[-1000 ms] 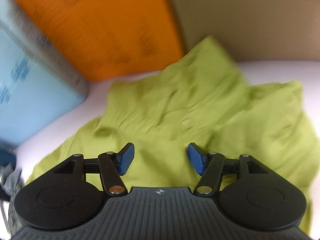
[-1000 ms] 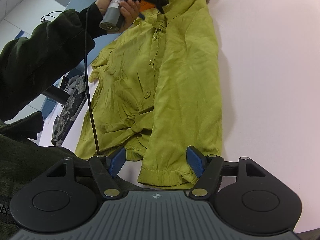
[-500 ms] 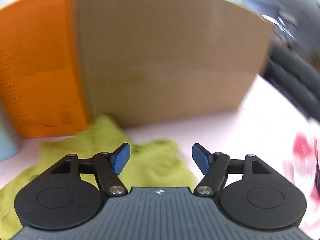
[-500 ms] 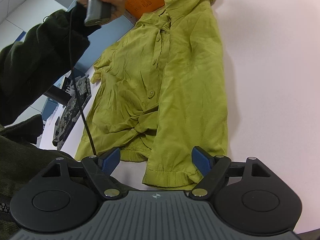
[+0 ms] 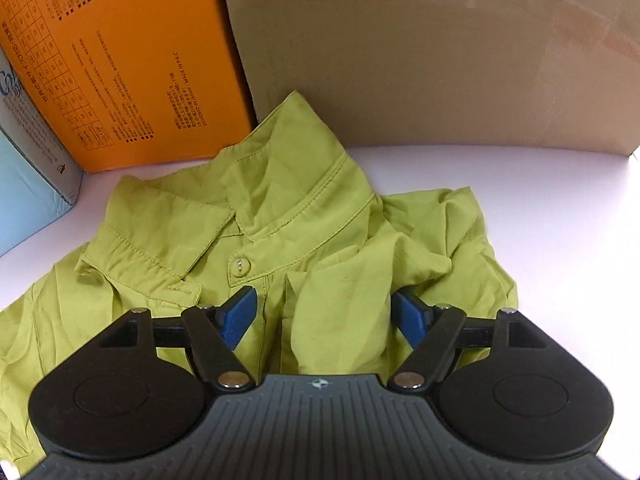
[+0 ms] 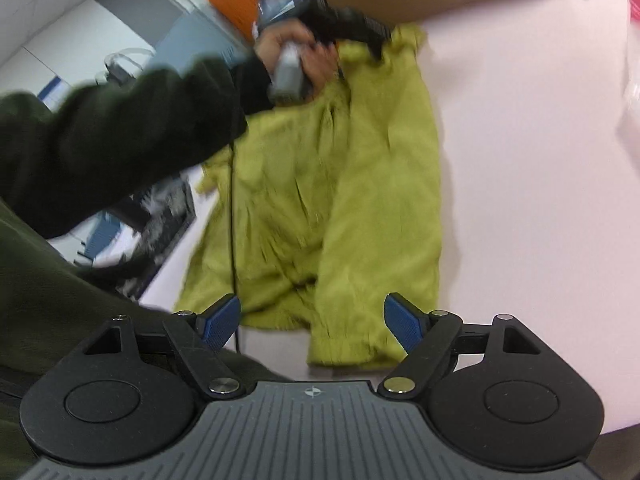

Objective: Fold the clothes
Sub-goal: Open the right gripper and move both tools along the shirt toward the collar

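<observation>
A yellow-green shirt (image 5: 280,240) is lying buttoned and rumpled on a pale pink table (image 5: 540,208), its collar (image 5: 288,184) pointing toward an orange box (image 5: 120,60) and a brown cardboard box (image 5: 440,52) that are standing at the table's far edge. A pale blue box (image 5: 24,184) is sitting to the left of the orange one. The left gripper (image 5: 322,314) is hovering just behind the collar, over the button placket, with its blue pads spread wide apart and a raised fold of cloth lying between them, not pinched. In the right wrist view the shirt's hem (image 6: 348,344) is lying just in front of the right gripper (image 6: 312,320), whose fingers are also standing wide apart and holding nothing. The person's left hand (image 6: 296,48) is gripping the other tool's handle at the collar end.
</observation>
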Available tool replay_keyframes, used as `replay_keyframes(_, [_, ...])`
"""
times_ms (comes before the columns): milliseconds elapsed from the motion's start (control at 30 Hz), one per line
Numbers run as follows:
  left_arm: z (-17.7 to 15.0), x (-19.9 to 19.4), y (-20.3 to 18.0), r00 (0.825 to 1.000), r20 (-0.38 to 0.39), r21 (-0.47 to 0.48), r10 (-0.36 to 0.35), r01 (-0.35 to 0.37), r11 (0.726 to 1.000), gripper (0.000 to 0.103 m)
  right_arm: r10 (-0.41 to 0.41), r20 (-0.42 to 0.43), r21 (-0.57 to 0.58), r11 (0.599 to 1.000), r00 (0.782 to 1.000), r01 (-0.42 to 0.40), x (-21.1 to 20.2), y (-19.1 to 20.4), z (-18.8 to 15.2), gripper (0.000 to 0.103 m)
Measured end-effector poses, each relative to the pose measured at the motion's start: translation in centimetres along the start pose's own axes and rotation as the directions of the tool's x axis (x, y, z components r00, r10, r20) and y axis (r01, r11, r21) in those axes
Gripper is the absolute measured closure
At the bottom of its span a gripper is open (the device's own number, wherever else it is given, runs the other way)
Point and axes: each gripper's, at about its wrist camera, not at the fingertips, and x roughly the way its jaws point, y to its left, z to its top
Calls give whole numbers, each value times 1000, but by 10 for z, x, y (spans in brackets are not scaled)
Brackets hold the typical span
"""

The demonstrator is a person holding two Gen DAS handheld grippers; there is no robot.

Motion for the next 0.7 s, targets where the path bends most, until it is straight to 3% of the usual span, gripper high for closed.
replay_keyframes(100, [3, 1, -4, 1000, 12, 1, 15, -15, 1000, 24, -4, 108, -65, 998, 994, 11, -6, 14, 34, 20])
replay_keyframes(200, [-3, -3, -12, 999, 25, 12, 24, -25, 1000, 22, -59, 144, -140, 987, 988, 79, 27, 21, 62, 19])
replay_keyframes(267, [-5, -6, -16, 999, 31, 22, 32, -33, 999, 20, -80, 94, -147, 985, 992, 93, 65, 8, 70, 22])
replay_keyframes(333, [-8, -4, -11, 999, 35, 35, 36, -37, 999, 20, -74, -31, -118, 991, 997, 70, 98, -7, 65, 44])
replay_keyframes(400, [-11, -1, -4, 999, 36, 39, 37, -38, 999, 18, -74, -166, -119, 991, 983, 54, 120, -12, 47, 48])
replay_keyframes(433, [-10, 1, -2, 999, 35, 35, 37, -38, 999, 17, -80, -193, -139, 989, 978, 53, 124, -12, 36, 47])
replay_keyframes(600, [-4, 11, 5, 999, 16, 2, 43, -43, 999, 15, -35, -197, -68, 997, 980, 22, 109, -16, 25, 48])
replay_keyframes(700, [-2, 7, 10, 1000, 13, -12, 22, -22, 1000, 20, -45, -188, -76, 997, 981, 31, 98, -12, 26, 48])
